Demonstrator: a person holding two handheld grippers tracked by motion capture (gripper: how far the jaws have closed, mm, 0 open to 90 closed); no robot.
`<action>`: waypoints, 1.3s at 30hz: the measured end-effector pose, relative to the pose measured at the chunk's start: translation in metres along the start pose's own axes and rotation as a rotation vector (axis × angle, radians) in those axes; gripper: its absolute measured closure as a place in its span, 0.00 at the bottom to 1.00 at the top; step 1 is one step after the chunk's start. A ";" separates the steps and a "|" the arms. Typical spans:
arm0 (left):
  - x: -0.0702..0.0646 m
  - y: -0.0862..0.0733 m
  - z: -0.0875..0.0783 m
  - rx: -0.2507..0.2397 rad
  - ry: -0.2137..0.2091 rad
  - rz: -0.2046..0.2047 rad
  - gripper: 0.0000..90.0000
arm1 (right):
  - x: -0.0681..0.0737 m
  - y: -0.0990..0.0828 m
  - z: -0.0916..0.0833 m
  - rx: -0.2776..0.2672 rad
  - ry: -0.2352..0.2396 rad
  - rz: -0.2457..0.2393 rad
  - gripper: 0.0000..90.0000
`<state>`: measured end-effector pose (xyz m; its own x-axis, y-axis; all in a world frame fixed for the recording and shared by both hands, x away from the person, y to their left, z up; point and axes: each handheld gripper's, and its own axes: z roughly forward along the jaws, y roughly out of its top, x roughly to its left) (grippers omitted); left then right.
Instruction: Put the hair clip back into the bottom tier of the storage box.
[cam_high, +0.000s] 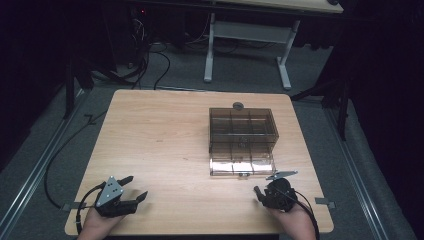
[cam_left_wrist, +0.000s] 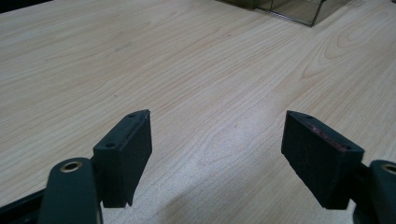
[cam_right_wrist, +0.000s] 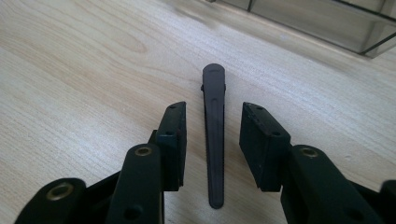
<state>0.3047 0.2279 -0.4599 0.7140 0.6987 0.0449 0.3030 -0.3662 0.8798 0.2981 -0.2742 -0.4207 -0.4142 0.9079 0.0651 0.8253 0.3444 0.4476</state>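
Nearest to us, the right gripper (cam_right_wrist: 212, 140) is standing open with its pads clear of a dark hair clip (cam_right_wrist: 214, 135), which is lying flat on the wooden table (cam_right_wrist: 70, 70) between the jaws; we are seeing this in the right gripper view, while the high view is giving us the right gripper (cam_high: 270, 192) near the table's front right edge, just in front of the clear compartment box (cam_high: 242, 142). The clip's long axis is running along the jaws, its rounded end pointing away toward the box. The left gripper (cam_left_wrist: 217, 154) is holding its jaws wide over bare wood, gripping nothing.
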 end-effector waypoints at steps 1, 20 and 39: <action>0.000 0.000 0.000 0.001 0.000 0.000 0.28 | 0.000 0.001 0.000 0.015 -0.002 0.002 0.69; 0.001 0.000 0.000 0.004 -0.003 -0.002 0.28 | 0.000 0.025 0.001 0.218 0.002 -0.021 0.72; 0.001 0.000 0.000 0.001 -0.003 -0.003 0.28 | -0.005 0.047 0.004 0.339 0.010 -0.053 0.70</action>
<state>0.3052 0.2284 -0.4598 0.7150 0.6980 0.0409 0.3056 -0.3646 0.8796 0.3406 -0.2615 -0.4036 -0.4619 0.8850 0.0589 0.8826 0.4521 0.1291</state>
